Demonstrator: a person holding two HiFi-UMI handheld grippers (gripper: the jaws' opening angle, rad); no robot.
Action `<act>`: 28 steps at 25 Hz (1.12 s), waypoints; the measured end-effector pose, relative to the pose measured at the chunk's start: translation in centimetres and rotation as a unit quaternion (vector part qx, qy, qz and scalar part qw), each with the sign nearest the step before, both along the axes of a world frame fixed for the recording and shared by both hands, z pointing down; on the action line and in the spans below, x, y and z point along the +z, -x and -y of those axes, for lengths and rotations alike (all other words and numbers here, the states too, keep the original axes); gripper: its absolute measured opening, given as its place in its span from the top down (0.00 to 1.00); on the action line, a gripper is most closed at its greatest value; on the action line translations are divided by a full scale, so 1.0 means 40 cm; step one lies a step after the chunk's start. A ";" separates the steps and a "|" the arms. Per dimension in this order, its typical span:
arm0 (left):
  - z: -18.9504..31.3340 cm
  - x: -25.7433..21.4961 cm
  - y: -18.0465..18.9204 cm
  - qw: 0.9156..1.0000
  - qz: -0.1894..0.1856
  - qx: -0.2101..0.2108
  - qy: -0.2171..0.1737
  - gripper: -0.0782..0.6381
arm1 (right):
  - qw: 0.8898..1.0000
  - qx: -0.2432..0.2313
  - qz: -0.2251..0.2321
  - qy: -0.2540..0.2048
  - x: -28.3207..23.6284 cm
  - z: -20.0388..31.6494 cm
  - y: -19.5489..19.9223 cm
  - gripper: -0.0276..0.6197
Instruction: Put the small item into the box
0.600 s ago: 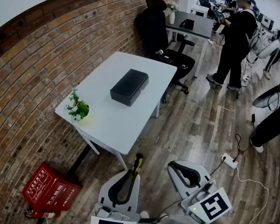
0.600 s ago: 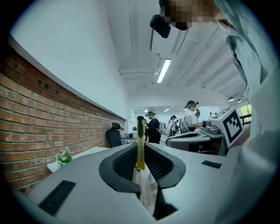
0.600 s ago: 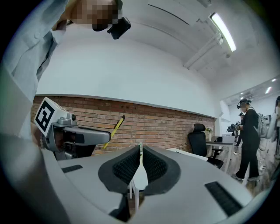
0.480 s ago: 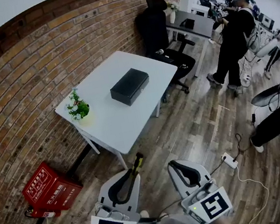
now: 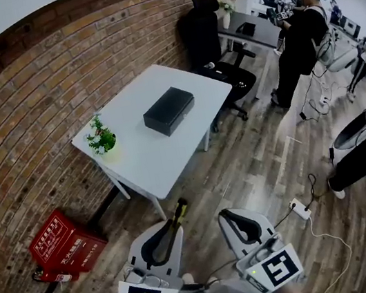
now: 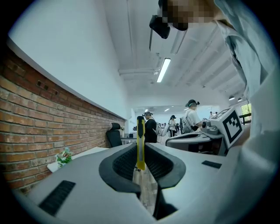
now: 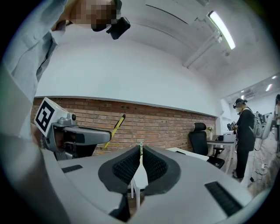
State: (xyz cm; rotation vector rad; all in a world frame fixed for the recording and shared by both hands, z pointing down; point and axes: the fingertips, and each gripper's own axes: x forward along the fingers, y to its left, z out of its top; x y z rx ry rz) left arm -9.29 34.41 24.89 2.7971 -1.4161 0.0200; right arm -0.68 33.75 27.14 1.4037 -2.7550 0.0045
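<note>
Left gripper (image 5: pixel 172 228) near the bottom, jaws clamped on a yellow utility knife (image 6: pixel 140 141) pointing away, right gripper (image 5: pixel 236 222) just right of it, jaws pressed together, black box (image 5: pixel 169 112) lying shut on the far white table (image 5: pixel 150 156), well apart from both, small plant (image 5: pixel 102 141) at the table's left edge

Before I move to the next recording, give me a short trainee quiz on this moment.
1. True or false: the right tongs grip the yellow knife.
2. Where is the black box? A) on the white table B) on the floor C) on a chair
3. Fill in: the potted plant stands on the table's side toward the ___ wall.
Key: 1 false, the left tongs hold it; 2 A; 3 brick.
</note>
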 end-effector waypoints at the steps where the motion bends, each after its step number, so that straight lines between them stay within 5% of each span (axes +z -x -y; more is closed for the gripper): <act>1: -0.002 -0.001 -0.004 1.000 -0.001 -0.001 0.000 0.80 | 1.000 -0.001 0.000 0.000 0.000 -0.003 -0.004 0.88; 16: -0.089 -0.004 -0.112 0.999 -0.007 -0.032 -0.001 0.80 | 0.999 -0.047 -0.012 0.000 0.019 -0.098 -0.095 0.88; 28: -0.038 0.004 -0.175 1.000 -0.008 -0.016 -0.011 0.80 | 1.000 -0.023 -0.005 -0.001 0.038 -0.056 -0.162 0.88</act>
